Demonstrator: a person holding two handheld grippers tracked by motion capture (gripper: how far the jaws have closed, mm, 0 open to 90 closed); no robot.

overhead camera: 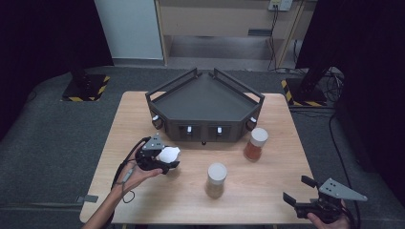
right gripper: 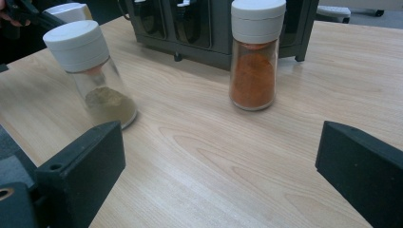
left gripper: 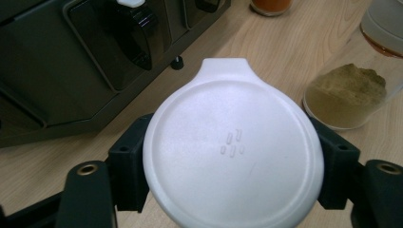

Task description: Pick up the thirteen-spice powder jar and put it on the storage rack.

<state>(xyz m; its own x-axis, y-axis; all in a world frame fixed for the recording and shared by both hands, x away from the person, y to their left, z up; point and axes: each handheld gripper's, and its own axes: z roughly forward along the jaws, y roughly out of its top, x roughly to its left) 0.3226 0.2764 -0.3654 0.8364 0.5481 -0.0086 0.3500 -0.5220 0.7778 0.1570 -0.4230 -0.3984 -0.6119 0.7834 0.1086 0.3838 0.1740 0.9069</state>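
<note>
My left gripper (overhead camera: 168, 156) is over the left part of the table, shut on a white round lid (left gripper: 233, 147) with a small tab, whose flat top faces the left gripper view; what lies under the lid is hidden. A jar of tan powder (overhead camera: 216, 180) (right gripper: 95, 71) (left gripper: 347, 95) with a white cap stands mid-table. To its right, closer to the rack, stands a jar of orange powder (overhead camera: 255, 144) (right gripper: 255, 61). My right gripper (overhead camera: 298, 189) (right gripper: 218, 161) hovers open at the front right corner with nothing between its jaws, pointing toward the jars.
A dark angular rack (overhead camera: 205, 102) (left gripper: 71, 61) (right gripper: 214, 23) with a flat top tray and front slots with white knobs occupies the back middle of the table (overhead camera: 267, 200). Cables trail from both grippers. Black stands sit on the carpet beyond the table.
</note>
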